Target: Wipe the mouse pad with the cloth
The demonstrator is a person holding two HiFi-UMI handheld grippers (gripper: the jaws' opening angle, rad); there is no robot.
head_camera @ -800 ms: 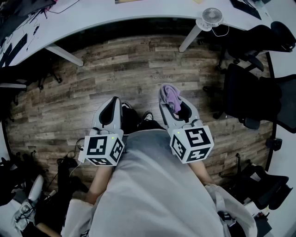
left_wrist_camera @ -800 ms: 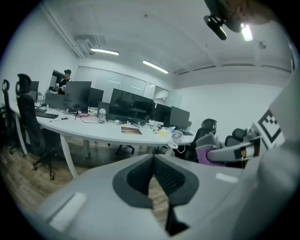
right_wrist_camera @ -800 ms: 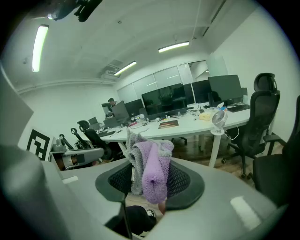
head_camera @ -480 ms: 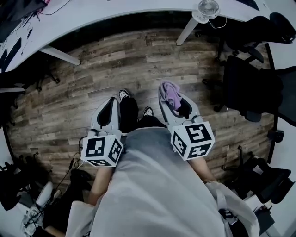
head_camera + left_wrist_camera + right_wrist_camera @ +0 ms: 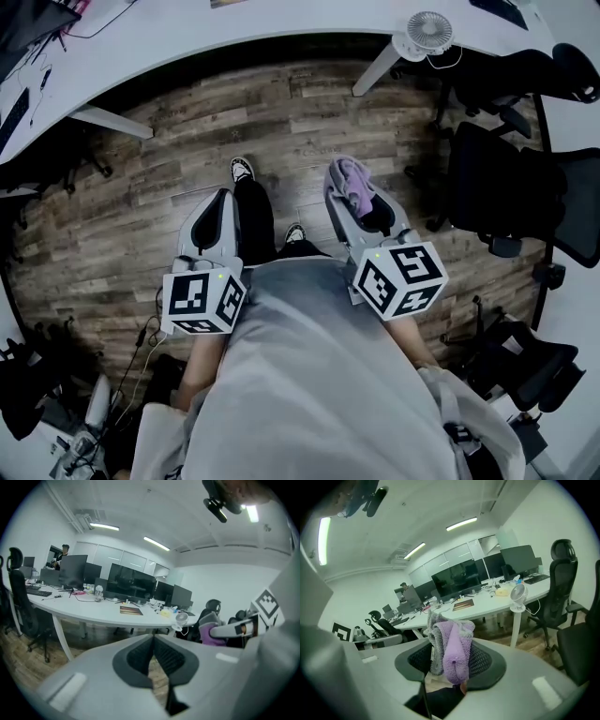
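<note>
You're standing on the wood-plank floor (image 5: 187, 141) back from the curved white desk (image 5: 281, 28), holding both tools out in front of you. The head view is only giving you the tops of them: the left gripper (image 5: 222, 197) and the right gripper (image 5: 342, 174), each with its marker cube hiding your hand. From up there the cloth (image 5: 354, 192) is just a purple lump at the right tips. The right gripper view is showing it properly: the right gripper (image 5: 450, 663) is clamping the cloth (image 5: 452, 646) between its black mesh-textured pads, a fluffy purple-and-grey bundle sticking up out of the jaws. The left gripper view is showing the left gripper (image 5: 153, 644) with its pads pressed together at the tip and nothing between them, only a sliver of floor peeking through lower down. It's also catching the cloth (image 5: 208, 632) from the side. The gripper views are picking up the dark monitors (image 5: 131, 581) and a flat dark rectangle (image 5: 463, 604) on the desk, too small to say what it is. The little white fan (image 5: 429, 28) is sitting at the desk edge, with black office chairs (image 5: 506, 187) to your right, partly cut off.
</note>
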